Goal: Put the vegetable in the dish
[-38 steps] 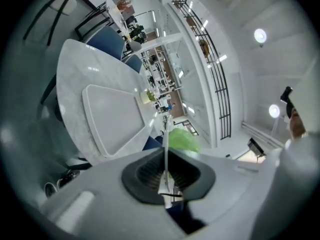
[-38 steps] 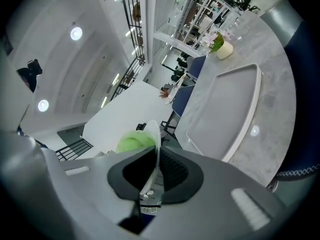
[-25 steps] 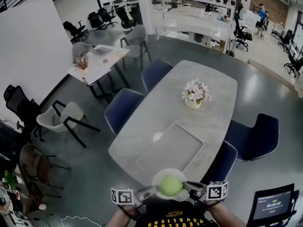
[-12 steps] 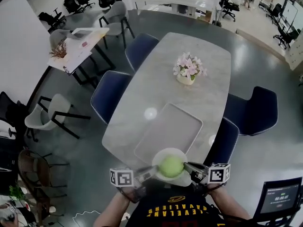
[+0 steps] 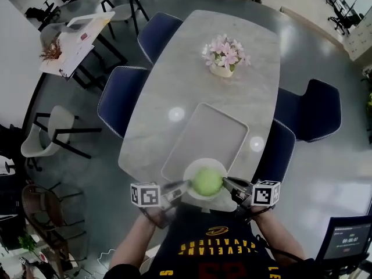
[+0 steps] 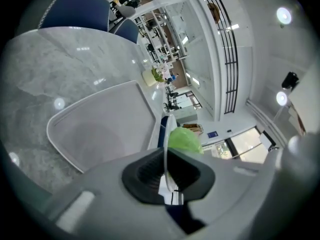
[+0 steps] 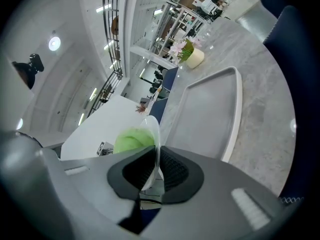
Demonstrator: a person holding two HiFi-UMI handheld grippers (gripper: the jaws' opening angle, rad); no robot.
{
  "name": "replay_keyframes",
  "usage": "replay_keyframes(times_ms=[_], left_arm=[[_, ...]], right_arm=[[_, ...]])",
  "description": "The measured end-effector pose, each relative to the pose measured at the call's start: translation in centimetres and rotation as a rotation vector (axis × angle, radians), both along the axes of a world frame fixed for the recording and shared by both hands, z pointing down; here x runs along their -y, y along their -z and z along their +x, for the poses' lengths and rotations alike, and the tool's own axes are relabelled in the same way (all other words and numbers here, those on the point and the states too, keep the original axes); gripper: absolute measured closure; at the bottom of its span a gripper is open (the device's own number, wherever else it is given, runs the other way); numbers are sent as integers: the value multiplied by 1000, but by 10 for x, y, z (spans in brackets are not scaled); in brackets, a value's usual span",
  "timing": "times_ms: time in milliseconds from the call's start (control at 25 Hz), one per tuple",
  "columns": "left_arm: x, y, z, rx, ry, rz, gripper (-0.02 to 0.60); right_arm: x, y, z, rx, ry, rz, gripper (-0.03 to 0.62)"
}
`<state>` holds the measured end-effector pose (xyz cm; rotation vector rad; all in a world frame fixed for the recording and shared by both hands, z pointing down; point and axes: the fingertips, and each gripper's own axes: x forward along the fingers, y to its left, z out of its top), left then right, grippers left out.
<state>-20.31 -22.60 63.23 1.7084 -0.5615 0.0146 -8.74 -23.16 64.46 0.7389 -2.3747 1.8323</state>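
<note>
A round green vegetable (image 5: 207, 181) lies in a white dish (image 5: 190, 172) held in the air over the near end of the marble table (image 5: 174, 86). My left gripper (image 5: 181, 186) is shut on the dish's left rim and my right gripper (image 5: 228, 183) is shut on its right rim. In the left gripper view the dish rim (image 6: 167, 134) stands edge-on between the black pads, the green vegetable (image 6: 184, 139) behind it. The right gripper view shows the same: rim (image 7: 155, 134) pinched, vegetable (image 7: 131, 139) to the left.
A white rectangular tray (image 5: 206, 141) lies on the table just beyond the dish. A pot of pink flowers (image 5: 224, 57) stands at the far end. Blue chairs (image 5: 119, 100) flank the table on both sides. A screen (image 5: 349, 237) sits at the lower right.
The view has tilted down and the table has drawn closer. The dish with the vegetable, held by both grippers, has moved forward toward the tray's near edge.
</note>
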Motion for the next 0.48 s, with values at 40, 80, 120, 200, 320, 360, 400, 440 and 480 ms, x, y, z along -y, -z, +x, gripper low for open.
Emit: replay_keyframes(times_ms=[40, 80, 120, 200, 320, 360, 400, 440, 480], left_arm=[[2, -3, -1, 4, -11, -1, 572], [3, -7, -2, 9, -21, -3, 572], [6, -10, -3, 14, -29, -6, 572], [13, -19, -3, 22, -43, -17, 572], [23, -32, -4, 27, -55, -32, 571], [26, -35, -5, 28, -55, -35, 571], [30, -38, -6, 30, -53, -39, 571], [33, -41, -7, 30, -49, -42, 571], [36, -43, -8, 28, -44, -46, 571]], right_arm=[[0, -4, -1, -4, -3, -7, 562], [1, -8, -3, -9, -7, -15, 562], [2, -12, -3, -15, -12, -23, 560], [7, -21, -2, -29, -24, -36, 560], [16, -31, -4, -44, -40, -50, 560], [19, -34, -4, -50, -44, -50, 560], [23, -37, -5, -54, -46, -50, 560], [26, -39, -5, -56, -48, -52, 560], [29, -42, -6, -58, -48, -53, 560]])
